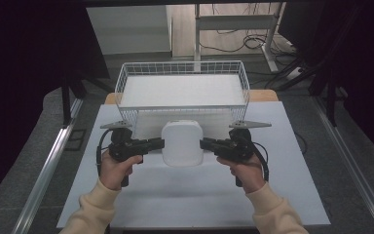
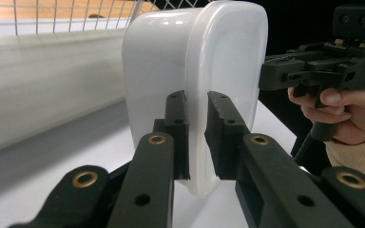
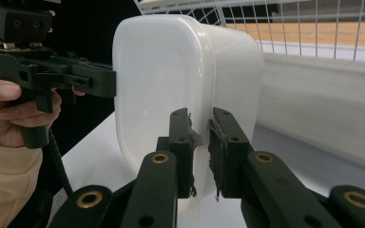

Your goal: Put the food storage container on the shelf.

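The tub [image 1: 182,143], a white lidded plastic box, is held between the two tools just in front of the wire basket [image 1: 126,80], over the white table [image 1: 282,195]. It looks lifted slightly clear of the table, though whether its base still touches cannot be told. The left tool [image 2: 197,137] is nearly closed, its jaws pinching the tub's rim at the left end; the right tool [image 3: 200,152] pinches the rim at the other end in the same way, its pads frayed. In the high view both tools, left [image 1: 159,143] and right [image 1: 204,143], point inward at the tub, level with each other. The step in hand looks like the carry into the basket. The next move calls for raising both tools together, keeping the tub level, until it clears the basket's near wall, then moving forward and lowering.
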